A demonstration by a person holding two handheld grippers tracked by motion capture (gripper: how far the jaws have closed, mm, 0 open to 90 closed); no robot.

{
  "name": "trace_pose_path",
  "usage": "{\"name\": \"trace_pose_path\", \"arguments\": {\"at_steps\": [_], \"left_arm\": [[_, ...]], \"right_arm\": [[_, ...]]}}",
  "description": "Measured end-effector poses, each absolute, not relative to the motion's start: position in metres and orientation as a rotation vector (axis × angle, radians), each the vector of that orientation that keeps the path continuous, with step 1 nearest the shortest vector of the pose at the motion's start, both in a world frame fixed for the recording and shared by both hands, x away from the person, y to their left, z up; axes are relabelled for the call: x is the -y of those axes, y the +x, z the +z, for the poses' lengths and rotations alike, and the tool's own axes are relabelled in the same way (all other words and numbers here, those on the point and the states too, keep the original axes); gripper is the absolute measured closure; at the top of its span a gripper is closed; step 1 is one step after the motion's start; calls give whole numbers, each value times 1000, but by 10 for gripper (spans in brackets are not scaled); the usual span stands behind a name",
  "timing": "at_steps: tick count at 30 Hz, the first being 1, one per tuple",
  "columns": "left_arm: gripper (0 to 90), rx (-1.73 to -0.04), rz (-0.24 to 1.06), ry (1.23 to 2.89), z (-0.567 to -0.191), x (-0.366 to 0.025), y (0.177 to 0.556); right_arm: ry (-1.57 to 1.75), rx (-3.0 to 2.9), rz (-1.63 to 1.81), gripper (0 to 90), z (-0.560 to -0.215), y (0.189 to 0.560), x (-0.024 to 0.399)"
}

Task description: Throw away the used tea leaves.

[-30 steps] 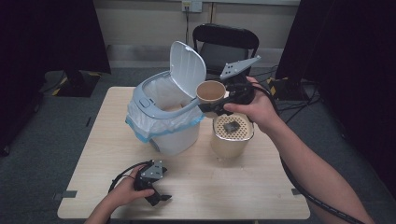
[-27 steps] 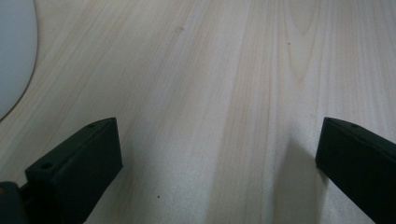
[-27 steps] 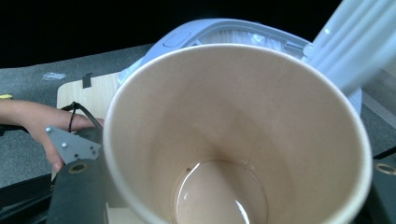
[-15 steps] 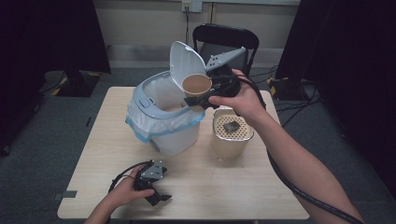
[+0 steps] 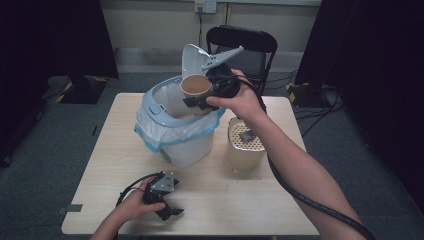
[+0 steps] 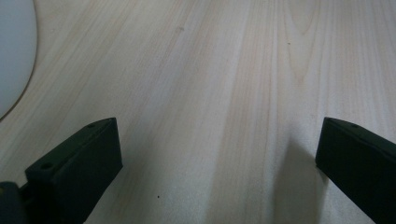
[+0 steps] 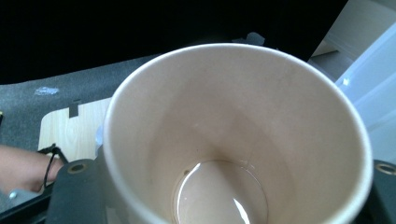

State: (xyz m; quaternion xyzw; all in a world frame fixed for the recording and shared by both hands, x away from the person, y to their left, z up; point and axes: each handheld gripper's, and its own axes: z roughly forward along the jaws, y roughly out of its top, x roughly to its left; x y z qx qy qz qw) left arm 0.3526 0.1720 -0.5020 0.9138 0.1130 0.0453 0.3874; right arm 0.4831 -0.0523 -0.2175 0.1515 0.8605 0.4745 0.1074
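Dim room, lit table (image 5: 240,200) (gripper views soft, slightly blurred).

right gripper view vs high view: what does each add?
Right gripper view only: pale brown liquid pooled in the tan paper cup.

High view only: the cup held over the white lidded bin with a blue-edged liner, the perforated beige canister, the left gripper resting on the wooden table.

Both: the right gripper clamping the cup.

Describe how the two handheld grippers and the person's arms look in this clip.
Both grippers are black. The right gripper carries a grey three-cornered plate and trails a thick black cable. The left gripper has a grey top plate, a thin black cable and blocky jaws with screw holes. Forearms are bare, sleeveless.
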Motion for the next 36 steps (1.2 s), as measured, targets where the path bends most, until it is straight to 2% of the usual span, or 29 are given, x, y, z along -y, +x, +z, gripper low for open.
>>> {"name": "trace_pose_path", "arguments": {"at_steps": [13, 30, 32, 34, 36], "left_arm": [[0, -287, 115, 2327, -502, -172, 353], [0, -287, 114, 2326, -502, -172, 353], [0, -287, 115, 2326, -502, -172, 353], [0, -287, 115, 2326, -502, -172, 353], [0, -287, 115, 2326, -502, -172, 353]], "right_arm": [[452, -2522, 1421, 264, -221, 486, 37], [474, -2515, 1373, 251, -247, 499, 5], [492, -2524, 1363, 240, -252, 503, 1], [502, -2541, 1345, 173, -255, 506, -2], [502, -2532, 1333, 158, -256, 506, -4]]}}
